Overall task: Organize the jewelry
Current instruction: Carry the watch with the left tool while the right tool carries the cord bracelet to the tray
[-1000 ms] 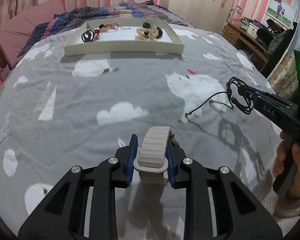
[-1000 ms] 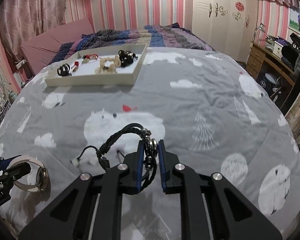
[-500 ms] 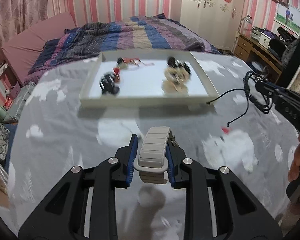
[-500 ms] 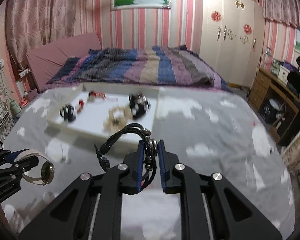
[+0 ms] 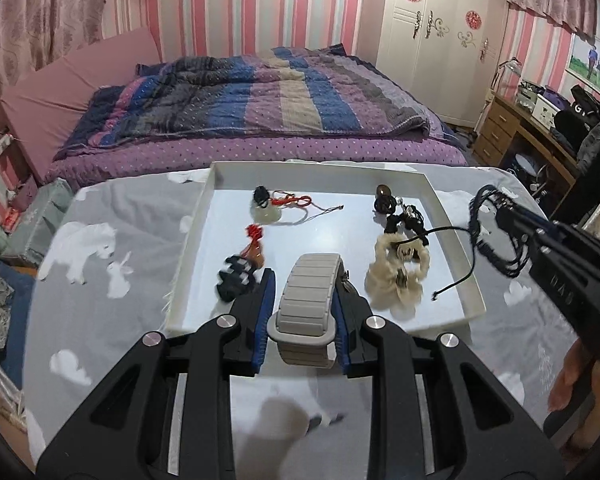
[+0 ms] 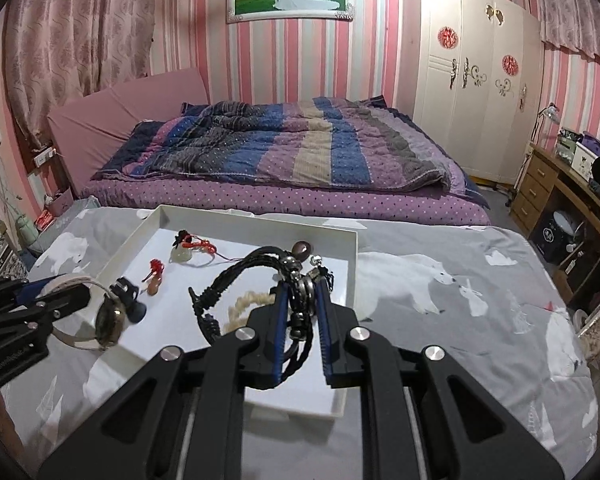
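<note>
Grey bedspread (image 5: 112, 280) bearing white tray (image 5: 452, 216). Left gripper (image 5: 305, 304) pinches the watch (image 5: 310, 300), right gripper (image 6: 302, 312) the braided bracelet (image 6: 256, 272), both above the tray; lower each onto bare floor, clear of the fluffy band (image 5: 396, 276), before releasing.

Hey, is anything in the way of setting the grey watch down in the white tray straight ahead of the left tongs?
Nothing blocks the path. The watch, held in the left tongs, is over the tray's near edge. Bare floor lies just ahead, between the black bead bracelet on the left and the cream furry piece on the right.
</note>
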Demonstrator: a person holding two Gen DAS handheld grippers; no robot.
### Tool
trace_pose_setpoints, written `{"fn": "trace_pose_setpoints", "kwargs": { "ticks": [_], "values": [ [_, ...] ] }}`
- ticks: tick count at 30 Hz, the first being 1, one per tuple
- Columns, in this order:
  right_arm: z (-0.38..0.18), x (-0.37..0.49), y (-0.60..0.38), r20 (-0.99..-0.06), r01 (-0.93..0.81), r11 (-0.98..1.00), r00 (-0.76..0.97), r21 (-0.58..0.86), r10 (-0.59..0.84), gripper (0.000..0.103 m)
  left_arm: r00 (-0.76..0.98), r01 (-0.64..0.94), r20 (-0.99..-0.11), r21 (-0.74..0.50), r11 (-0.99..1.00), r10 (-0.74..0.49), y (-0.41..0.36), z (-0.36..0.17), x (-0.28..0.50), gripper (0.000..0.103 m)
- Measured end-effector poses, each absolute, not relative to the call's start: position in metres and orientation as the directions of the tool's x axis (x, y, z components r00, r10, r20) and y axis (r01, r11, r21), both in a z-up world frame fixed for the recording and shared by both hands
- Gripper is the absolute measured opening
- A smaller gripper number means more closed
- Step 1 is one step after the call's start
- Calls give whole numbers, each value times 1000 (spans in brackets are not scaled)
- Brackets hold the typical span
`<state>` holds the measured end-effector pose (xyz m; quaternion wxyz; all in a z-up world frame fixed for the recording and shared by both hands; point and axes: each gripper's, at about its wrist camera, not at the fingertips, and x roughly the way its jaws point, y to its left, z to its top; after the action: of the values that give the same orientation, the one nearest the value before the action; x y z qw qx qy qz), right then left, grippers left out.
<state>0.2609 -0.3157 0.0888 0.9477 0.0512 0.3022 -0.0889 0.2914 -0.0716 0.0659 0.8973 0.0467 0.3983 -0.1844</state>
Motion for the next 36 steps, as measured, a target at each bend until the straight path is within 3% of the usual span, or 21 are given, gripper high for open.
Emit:
{"fn": "trace_pose_setpoints", "kwargs": {
  "ticks": [15,36],
  "values": [
    [21,298,-322,-686,245,969,712,42,-150,14,584,384,-773,-7,923,-248,-101,3,328,25],
    [-8,311,-324,-730,265,963,666,43,-151,14,615,332,-762,17,943,-202,-91,-14,340,27]
  ]
}}
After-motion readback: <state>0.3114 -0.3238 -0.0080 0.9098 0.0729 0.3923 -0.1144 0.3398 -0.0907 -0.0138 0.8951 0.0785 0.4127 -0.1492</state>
